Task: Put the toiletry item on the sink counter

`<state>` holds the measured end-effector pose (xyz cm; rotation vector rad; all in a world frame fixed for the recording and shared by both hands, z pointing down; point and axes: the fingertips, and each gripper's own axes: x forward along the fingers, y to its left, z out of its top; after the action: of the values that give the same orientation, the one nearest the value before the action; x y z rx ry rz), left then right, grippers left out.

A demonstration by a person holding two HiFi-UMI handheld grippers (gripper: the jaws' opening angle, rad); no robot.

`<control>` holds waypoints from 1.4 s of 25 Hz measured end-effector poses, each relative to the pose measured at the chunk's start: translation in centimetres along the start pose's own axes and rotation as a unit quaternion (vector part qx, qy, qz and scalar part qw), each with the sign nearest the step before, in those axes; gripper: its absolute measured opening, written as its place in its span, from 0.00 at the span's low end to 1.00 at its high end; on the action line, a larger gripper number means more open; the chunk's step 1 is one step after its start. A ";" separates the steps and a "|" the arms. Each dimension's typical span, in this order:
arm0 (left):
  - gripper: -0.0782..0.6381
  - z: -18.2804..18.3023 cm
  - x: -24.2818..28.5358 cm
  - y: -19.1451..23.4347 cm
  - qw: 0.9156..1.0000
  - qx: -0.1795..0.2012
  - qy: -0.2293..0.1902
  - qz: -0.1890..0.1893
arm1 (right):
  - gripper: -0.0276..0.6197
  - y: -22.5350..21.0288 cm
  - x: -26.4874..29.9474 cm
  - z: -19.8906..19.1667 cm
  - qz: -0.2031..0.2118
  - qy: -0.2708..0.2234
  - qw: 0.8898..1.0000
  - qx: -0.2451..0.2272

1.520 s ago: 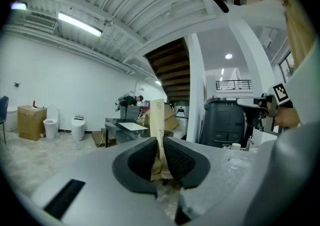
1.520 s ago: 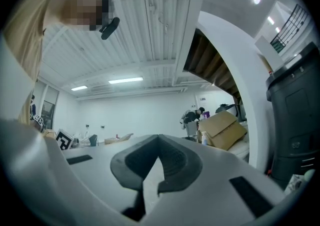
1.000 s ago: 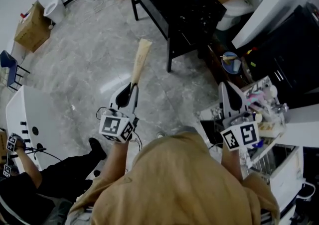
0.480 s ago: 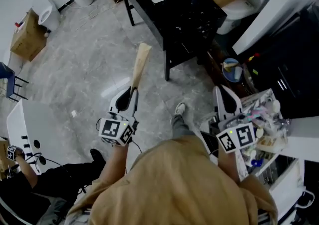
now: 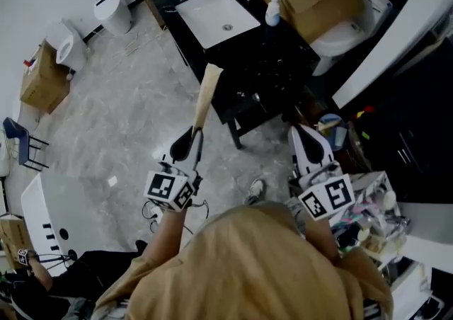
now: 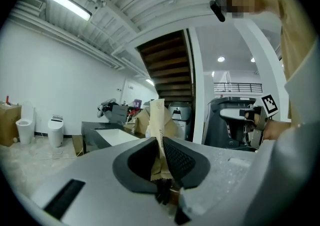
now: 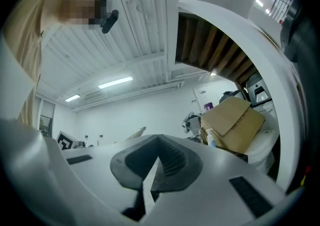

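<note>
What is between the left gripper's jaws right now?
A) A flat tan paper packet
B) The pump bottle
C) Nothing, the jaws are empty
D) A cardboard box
A: the left gripper is shut on the tan paper packet, which sticks out ahead of its jaws, while the pump bottle stands on the sink counter.

base of packet [image 5: 205, 92] inside left tool [image 5: 191, 133]

The left gripper [image 5: 192, 133] and right gripper [image 5: 300, 134] are held out level, side by side — left jaws clamped on a tan sachet [image 5: 207, 92], right jaws pressed together, empty.
</note>
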<state>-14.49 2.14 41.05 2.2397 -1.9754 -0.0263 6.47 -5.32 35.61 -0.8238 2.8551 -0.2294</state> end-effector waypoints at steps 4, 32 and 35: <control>0.16 0.7 5.2 0.5 1.000 0.010 0.002 -0.016 | 0.04 -3.8 2.0 -1.0 -0.014 0.012 1.000 0.013; 0.16 0.1 20.0 13.7 0.993 -0.034 0.029 -0.107 | 0.04 -9.0 19.7 -1.1 -0.087 0.053 0.994 -0.041; 0.16 -0.2 20.9 13.4 0.992 -0.034 0.032 -0.116 | 0.04 -9.4 19.5 -0.8 -0.096 0.054 0.993 -0.044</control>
<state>-24.94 -20.07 44.86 2.3816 -1.6470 -0.0470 -5.12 -23.61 36.05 -1.1380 2.9028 -0.1766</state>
